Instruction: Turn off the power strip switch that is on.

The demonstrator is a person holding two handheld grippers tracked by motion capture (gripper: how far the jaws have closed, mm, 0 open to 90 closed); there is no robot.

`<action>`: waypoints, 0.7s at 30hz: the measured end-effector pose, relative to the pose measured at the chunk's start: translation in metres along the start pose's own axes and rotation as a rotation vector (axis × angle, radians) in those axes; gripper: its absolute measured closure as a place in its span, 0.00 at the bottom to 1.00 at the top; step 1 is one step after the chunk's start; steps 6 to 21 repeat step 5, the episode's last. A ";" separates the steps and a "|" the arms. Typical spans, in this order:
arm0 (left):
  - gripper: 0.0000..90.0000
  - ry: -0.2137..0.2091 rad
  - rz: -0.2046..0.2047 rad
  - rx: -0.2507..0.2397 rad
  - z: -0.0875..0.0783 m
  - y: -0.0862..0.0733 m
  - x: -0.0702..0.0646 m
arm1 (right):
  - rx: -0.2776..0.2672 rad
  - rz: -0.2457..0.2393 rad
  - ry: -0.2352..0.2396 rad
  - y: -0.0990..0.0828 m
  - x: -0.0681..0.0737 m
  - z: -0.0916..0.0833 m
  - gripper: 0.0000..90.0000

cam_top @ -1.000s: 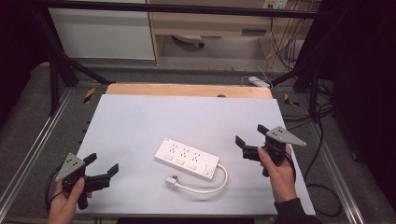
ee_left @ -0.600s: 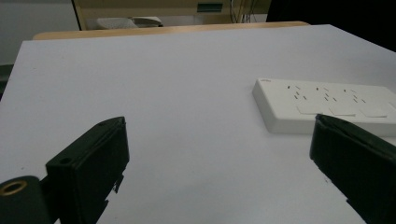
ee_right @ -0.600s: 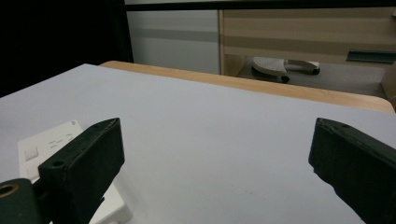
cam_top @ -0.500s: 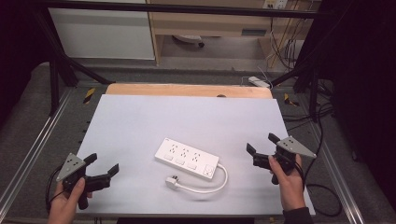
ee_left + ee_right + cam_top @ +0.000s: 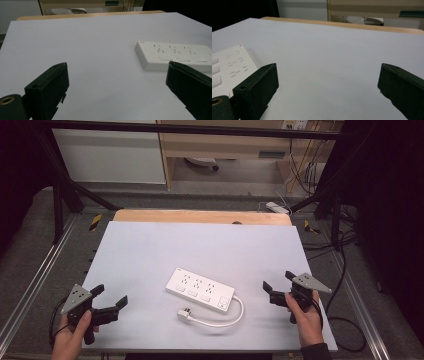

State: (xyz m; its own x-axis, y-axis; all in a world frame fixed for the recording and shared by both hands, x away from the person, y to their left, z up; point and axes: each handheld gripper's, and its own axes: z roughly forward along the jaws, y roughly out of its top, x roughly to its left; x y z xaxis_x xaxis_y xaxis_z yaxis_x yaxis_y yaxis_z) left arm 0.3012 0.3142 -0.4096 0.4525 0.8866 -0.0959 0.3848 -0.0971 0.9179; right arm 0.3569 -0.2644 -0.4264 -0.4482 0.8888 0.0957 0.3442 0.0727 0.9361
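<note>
Both tools sit wide apart at my edge of the table (image 5: 150, 245). I hold the left gripper (image 5: 111, 298) near the front-left corner, jaws spread wide with nothing between them, pointing toward the middle of the white surface. I hold the right gripper (image 5: 278, 284) near the front-right, its jaws likewise spread wide and empty, angled in toward the centre.

Between them lies the white power strip (image 5: 200, 289), flat on the table and turned at a slant, sockets and switches facing up. Its white cable (image 5: 235, 316) leaves the strip's right end, curves round toward me and ends in the plug (image 5: 184, 315), which lies on the table just in front of the strip. Neither tool touches the strip, the cable or the plug; each is well apart from them. In the left gripper view the strip (image 5: 175, 53) lies ahead, beyond the right-hand jaw. In the right gripper view one end of the strip (image 5: 229, 67) shows just beyond the left-hand jaw.
</note>
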 end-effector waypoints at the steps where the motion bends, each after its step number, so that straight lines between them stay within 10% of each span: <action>1: 0.05 0.000 0.000 0.000 0.000 0.000 0.000 | 0.008 -0.003 0.001 -0.002 0.001 0.001 0.04; 21: 0.05 -0.002 0.001 0.001 0.000 0.000 0.000 | 0.043 -0.006 0.000 -0.006 0.004 0.007 0.04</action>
